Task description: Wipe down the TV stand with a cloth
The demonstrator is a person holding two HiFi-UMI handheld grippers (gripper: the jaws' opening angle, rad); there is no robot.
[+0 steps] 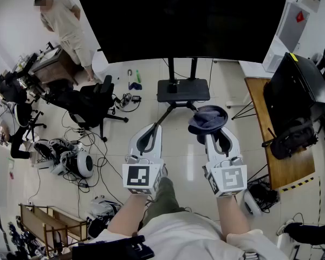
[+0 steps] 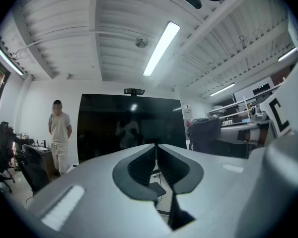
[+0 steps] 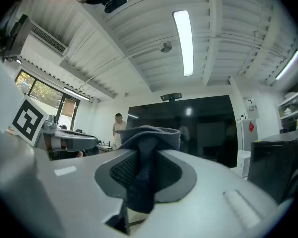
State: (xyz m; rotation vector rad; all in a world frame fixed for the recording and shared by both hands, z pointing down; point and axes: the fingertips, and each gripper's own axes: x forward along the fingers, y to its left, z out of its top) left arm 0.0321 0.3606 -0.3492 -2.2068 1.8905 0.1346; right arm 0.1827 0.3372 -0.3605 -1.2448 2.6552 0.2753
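Observation:
A large black TV (image 1: 181, 18) stands on a black TV stand with a flat shelf (image 1: 183, 89) and splayed legs on the tiled floor. My right gripper (image 1: 210, 124) is shut on a dark grey cloth (image 1: 208, 118), which bunches over its tips; in the right gripper view the cloth (image 3: 145, 155) hangs pinched between the jaws. My left gripper (image 1: 154, 128) is held beside it, jaws together with nothing in them, as the left gripper view (image 2: 156, 148) shows. Both hover in the air in front of the stand, short of the shelf.
A person (image 1: 65, 23) stands at the left by a cluttered desk (image 1: 49, 64). A black office chair (image 1: 89, 104) and cables with devices (image 1: 70, 158) lie on the floor at left. A wooden table (image 1: 279, 145) with a black bag (image 1: 292, 137) stands at right.

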